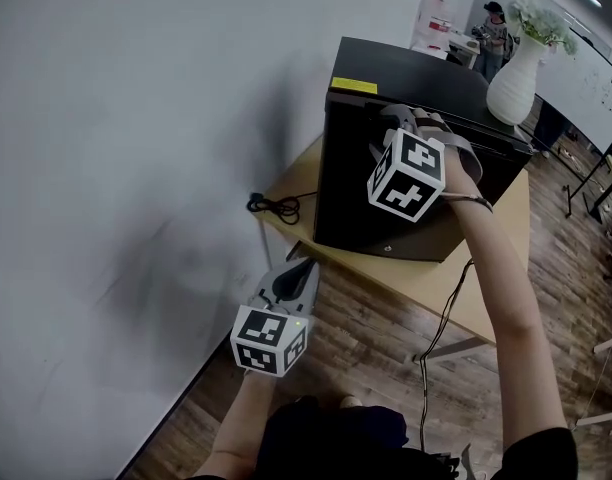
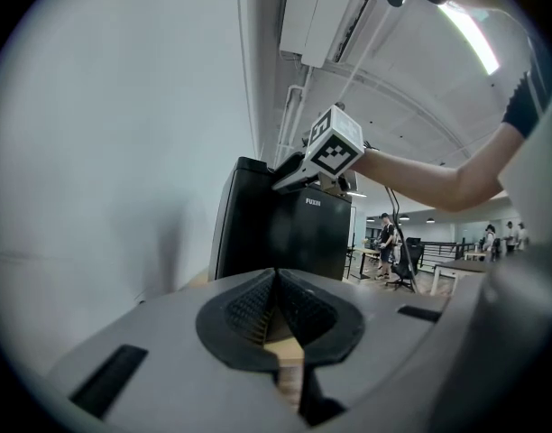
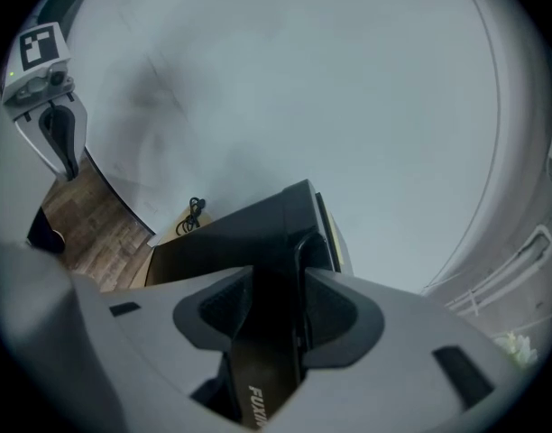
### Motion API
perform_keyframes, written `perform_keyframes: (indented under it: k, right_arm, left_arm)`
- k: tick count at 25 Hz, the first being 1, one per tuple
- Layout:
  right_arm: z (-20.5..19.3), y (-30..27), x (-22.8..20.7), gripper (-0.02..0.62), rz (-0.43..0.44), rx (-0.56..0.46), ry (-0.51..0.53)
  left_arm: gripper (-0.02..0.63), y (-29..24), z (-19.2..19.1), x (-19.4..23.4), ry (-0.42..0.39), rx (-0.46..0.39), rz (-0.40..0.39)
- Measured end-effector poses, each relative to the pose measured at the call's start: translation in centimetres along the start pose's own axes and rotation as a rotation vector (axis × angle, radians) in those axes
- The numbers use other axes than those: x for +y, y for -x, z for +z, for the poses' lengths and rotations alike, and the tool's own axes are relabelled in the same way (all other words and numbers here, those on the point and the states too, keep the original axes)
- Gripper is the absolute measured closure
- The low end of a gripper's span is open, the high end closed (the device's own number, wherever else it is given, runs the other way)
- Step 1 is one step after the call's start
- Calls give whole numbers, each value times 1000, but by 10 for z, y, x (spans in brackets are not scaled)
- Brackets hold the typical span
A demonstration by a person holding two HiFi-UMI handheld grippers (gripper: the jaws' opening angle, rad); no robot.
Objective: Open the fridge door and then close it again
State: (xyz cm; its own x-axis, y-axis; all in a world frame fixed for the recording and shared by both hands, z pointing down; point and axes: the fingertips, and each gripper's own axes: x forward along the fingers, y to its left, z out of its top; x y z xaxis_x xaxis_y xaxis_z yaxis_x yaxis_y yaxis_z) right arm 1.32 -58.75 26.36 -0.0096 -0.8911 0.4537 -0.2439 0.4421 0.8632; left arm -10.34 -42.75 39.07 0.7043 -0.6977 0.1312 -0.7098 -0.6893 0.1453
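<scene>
Up at the black fridge (image 1: 341, 168), the right claw (image 3: 274, 309) stands wide, the top edge of the fridge door (image 3: 258, 377) filling the gap between its pads, which appear to press on it. The left claw (image 2: 276, 305) hangs low, pinched together and empty. The fridge sits on a wooden tabletop (image 1: 486, 288) beside a white wall (image 1: 136, 118), above a plank floor (image 1: 366, 338). Only the head view shows a white vase (image 1: 514, 83) behind the fridge's top; only the left gripper view shows people (image 2: 385, 240) in the hall beyond.

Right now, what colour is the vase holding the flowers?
White vase, clearest in the head view.
</scene>
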Motion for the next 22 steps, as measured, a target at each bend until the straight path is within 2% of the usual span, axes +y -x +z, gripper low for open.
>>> perform_keyframes:
  k: [10, 22]
  right_arm:
    - [-3, 0, 1, 454, 38, 65, 17]
    - [-3, 4, 0, 465, 26, 45, 66]
  left_arm:
    - [597, 10, -13, 1, -11, 31, -35]
    - [597, 6, -8, -10, -12, 24, -19]
